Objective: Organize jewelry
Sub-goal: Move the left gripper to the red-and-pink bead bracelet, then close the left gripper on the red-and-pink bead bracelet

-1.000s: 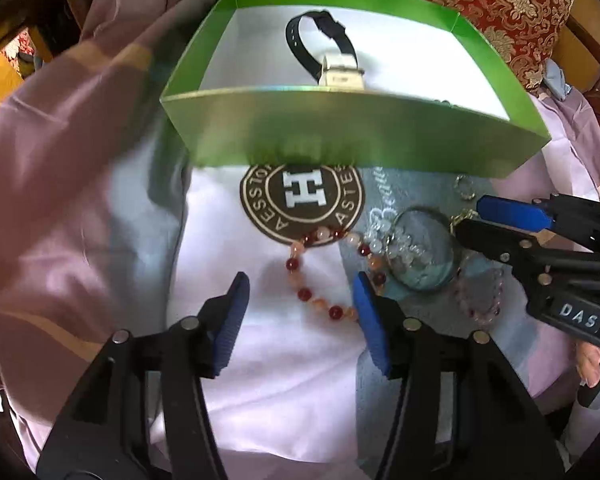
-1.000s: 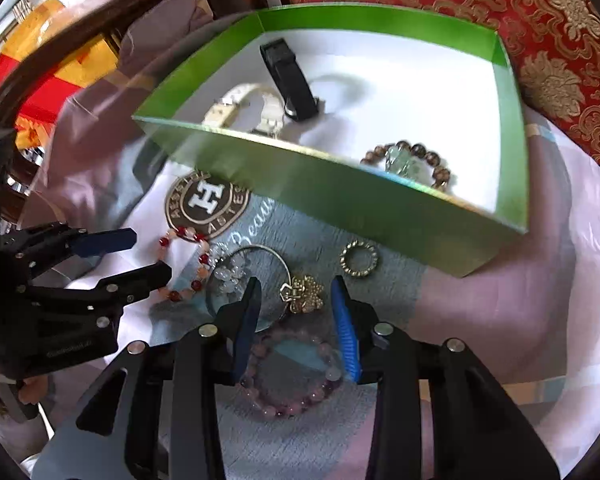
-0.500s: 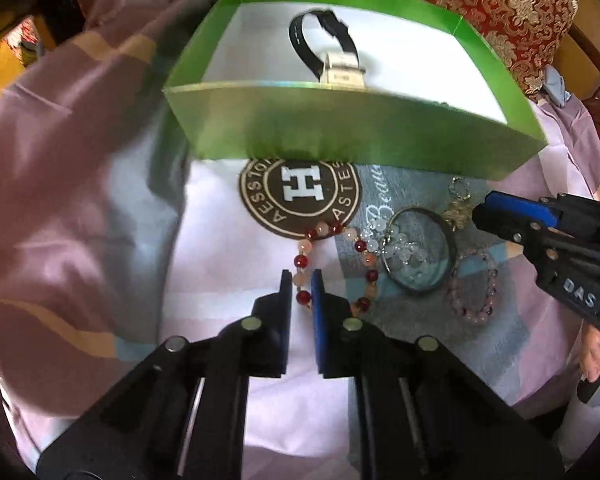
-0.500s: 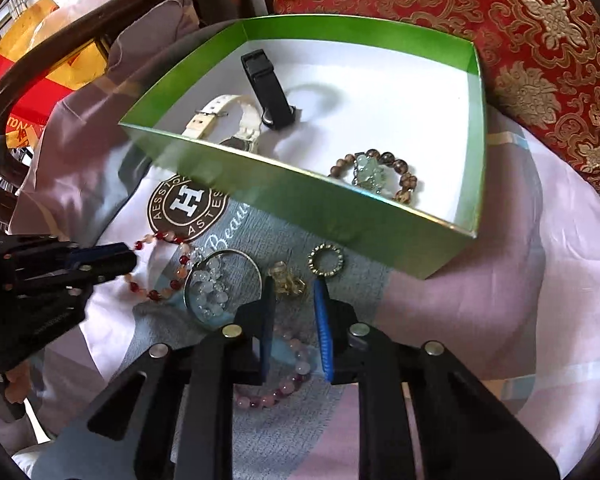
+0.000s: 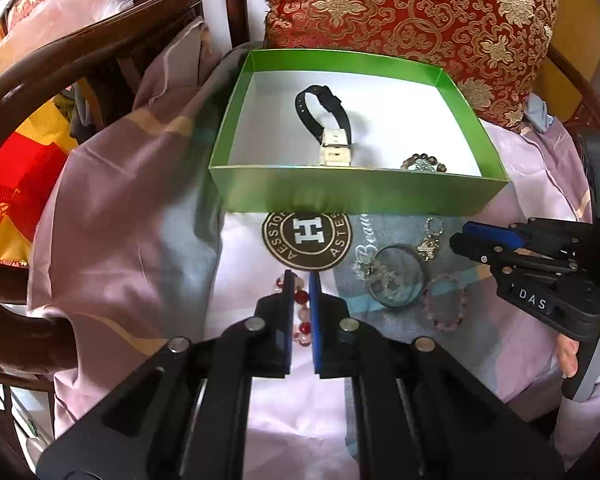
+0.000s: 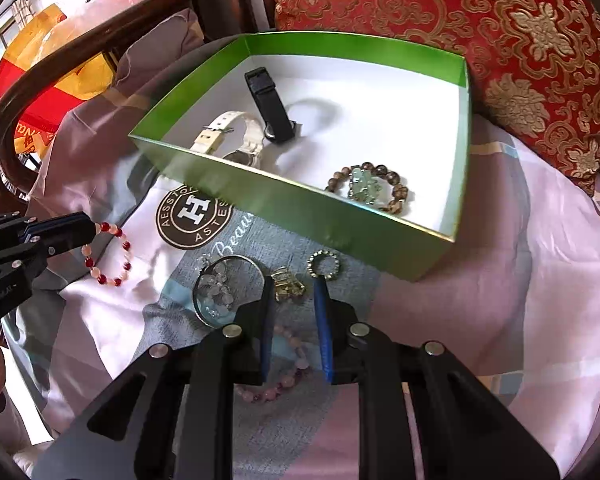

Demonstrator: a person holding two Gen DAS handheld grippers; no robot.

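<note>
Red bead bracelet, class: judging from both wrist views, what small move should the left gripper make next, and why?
Probably lift. The left gripper has its fingers closed on the red bead bracelet, which otherwise lies on the cloth; the green box, already holding watches, sits just beyond.

The left gripper (image 5: 299,280) is pinched nearly shut, fingers almost meeting. The right gripper (image 6: 293,286) sits beside it, jaws narrowed but apart, both reaching forward.
</note>
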